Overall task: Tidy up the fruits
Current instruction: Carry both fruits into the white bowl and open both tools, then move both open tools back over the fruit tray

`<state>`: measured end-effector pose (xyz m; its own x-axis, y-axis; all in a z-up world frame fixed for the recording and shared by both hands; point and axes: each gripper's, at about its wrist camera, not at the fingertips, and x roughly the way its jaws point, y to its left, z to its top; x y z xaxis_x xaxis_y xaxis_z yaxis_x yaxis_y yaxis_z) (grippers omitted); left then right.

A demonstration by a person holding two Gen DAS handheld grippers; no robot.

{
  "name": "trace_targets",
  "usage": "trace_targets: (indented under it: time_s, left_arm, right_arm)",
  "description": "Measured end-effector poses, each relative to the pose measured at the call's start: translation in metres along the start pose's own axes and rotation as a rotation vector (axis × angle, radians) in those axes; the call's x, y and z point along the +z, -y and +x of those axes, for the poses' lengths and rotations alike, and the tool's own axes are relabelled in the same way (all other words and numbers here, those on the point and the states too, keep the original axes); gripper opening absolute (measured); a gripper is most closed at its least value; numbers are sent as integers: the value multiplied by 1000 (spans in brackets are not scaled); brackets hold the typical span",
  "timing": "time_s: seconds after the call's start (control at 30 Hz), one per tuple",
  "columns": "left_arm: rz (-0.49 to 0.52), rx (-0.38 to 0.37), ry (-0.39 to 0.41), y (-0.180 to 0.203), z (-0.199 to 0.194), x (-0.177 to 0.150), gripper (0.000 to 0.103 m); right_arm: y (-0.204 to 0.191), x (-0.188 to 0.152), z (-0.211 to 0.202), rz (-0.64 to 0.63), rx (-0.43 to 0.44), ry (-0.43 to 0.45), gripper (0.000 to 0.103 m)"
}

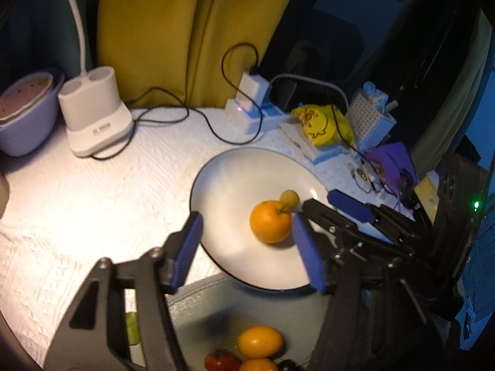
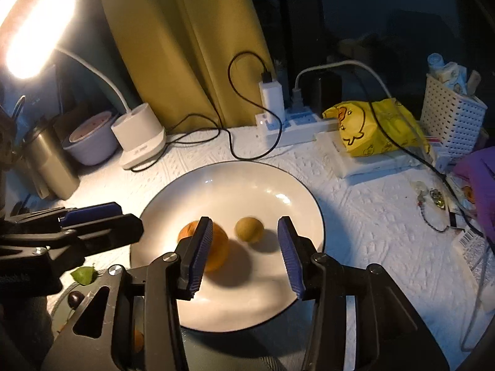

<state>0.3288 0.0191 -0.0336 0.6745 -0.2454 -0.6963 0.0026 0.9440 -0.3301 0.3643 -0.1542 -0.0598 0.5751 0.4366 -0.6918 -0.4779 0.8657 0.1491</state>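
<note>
the round white glazed plate (image 2: 272, 182) is glossy and smooth, catching lamp glints. the counter's white embossed cloth (image 1: 92, 204) looks rough and matt. the yellow duck-print plastic bag (image 2: 377, 126) is crinkled and shiny. the white perforated plastic basket (image 2: 451, 117), at 2 o'clock, looks matt.

We see a table with a bumpy white cloth (image 2: 355, 216), a yellow curtain (image 2: 185, 46) hanging behind its back edge, dark blue all around it, and a bright white lamp (image 2: 34, 34) shining over the back left corner.
</note>
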Motion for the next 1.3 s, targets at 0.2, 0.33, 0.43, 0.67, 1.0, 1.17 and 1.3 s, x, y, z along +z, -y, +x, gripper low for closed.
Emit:
trace_targets:
  time_s: [0.2,0.33,0.43,0.67,1.0,1.17,1.3]
  left_arm:
    - [0,7,49,-1,-28,-5,65]
    - [0,10,79,-1,-48,-13,65]
    - [10,14,102,-1,-63,-21,65]
    - [27,29,141,-4,-91,-42,66]
    - [7,53,138,-21,-112,-82,66]
    - [-6,62,132,-26,-119,-100,66]
    - [-15,68,128,-28,-125,-115,66]
  right_arm:
    - [-6,-3,-23,-10,-13,26,47]
    - [-13,-8,-38,-19,-20,34,47]
    - [-19,-14,-50,-30,-21,39,47]
    - [-38,-28,-74,-51,-16,45,47]
    - [-68,-62,-95,-77,14,9,47]
    - [-79,-81,-101,-78,30,-19,47]
    - [-86,-96,-105,-77,43,-46,47]
